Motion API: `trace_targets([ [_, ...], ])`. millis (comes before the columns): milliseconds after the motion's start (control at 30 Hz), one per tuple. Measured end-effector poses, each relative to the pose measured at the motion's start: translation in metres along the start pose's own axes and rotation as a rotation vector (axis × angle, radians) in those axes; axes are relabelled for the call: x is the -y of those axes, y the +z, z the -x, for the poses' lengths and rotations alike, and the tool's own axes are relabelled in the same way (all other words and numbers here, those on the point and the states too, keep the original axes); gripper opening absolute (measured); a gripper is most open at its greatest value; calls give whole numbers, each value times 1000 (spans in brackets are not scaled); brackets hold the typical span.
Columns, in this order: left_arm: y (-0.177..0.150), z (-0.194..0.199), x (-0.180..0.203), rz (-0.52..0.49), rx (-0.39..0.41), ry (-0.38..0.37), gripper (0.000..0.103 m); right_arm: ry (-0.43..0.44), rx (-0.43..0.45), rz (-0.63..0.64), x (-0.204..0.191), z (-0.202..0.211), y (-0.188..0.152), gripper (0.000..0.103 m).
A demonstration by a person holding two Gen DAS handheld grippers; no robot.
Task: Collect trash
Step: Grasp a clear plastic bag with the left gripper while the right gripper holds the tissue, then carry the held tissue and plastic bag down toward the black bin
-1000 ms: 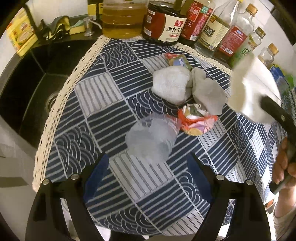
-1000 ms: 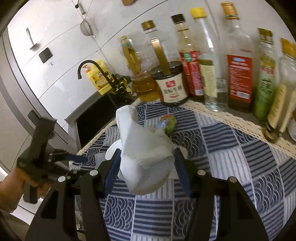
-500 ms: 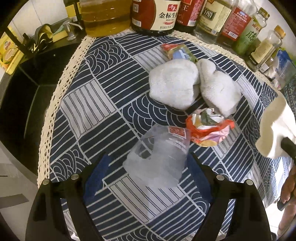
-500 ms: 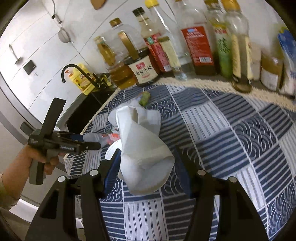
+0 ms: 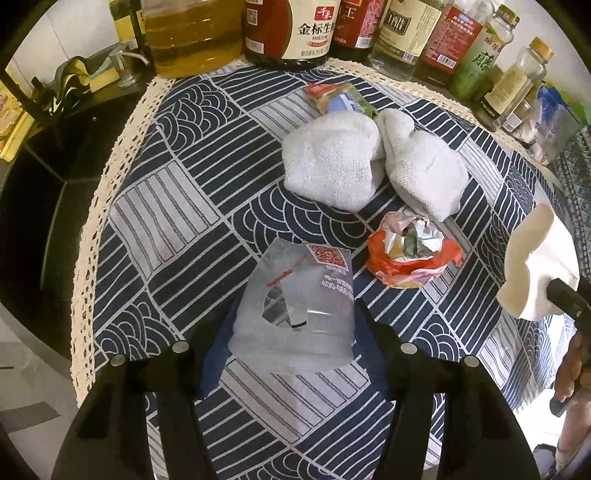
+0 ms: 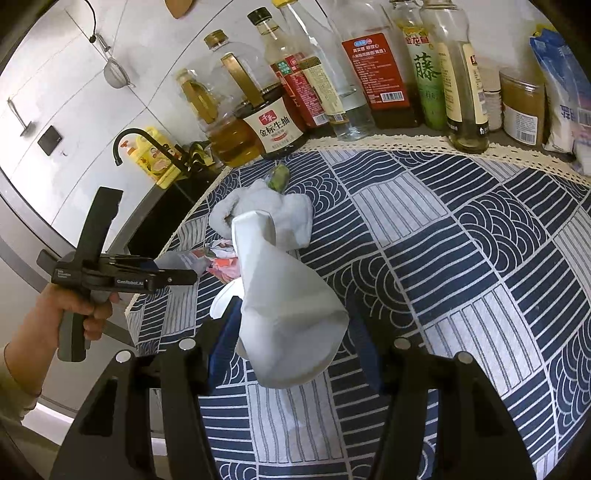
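A: Readable text? Grippers?
B: Soy bottle (image 5: 291, 29) says 金标生抽; clear wrapper (image 5: 295, 306) shows 400-060, lying between the spread fingers of left gripper (image 5: 293, 343). Right gripper (image 6: 291, 341) clamps a white tissue (image 6: 284, 306).
A: Nearby?
B: Two cloths (image 5: 332, 162), red wrapper (image 5: 410, 254) on the tablecloth (image 5: 177, 206).

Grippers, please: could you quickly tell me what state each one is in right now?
Left gripper: open around the clear plastic bag, not clamped.
Right gripper: holding the white paper bag.
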State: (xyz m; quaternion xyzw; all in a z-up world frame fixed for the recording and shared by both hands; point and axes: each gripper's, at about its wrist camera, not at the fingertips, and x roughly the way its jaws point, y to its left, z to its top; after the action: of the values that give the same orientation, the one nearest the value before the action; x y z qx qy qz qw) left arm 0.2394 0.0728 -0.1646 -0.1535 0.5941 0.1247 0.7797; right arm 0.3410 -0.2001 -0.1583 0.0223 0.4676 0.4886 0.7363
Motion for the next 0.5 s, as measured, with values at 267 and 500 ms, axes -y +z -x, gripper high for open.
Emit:
trace_targets([
  [267,-14,22,-3,-35,38,-39,60,-49,20,-7,-20,4,-9,58],
  [500,-30,44,-6,-86,77,-90,60,-121,57,-40,-44,13,-20,58],
])
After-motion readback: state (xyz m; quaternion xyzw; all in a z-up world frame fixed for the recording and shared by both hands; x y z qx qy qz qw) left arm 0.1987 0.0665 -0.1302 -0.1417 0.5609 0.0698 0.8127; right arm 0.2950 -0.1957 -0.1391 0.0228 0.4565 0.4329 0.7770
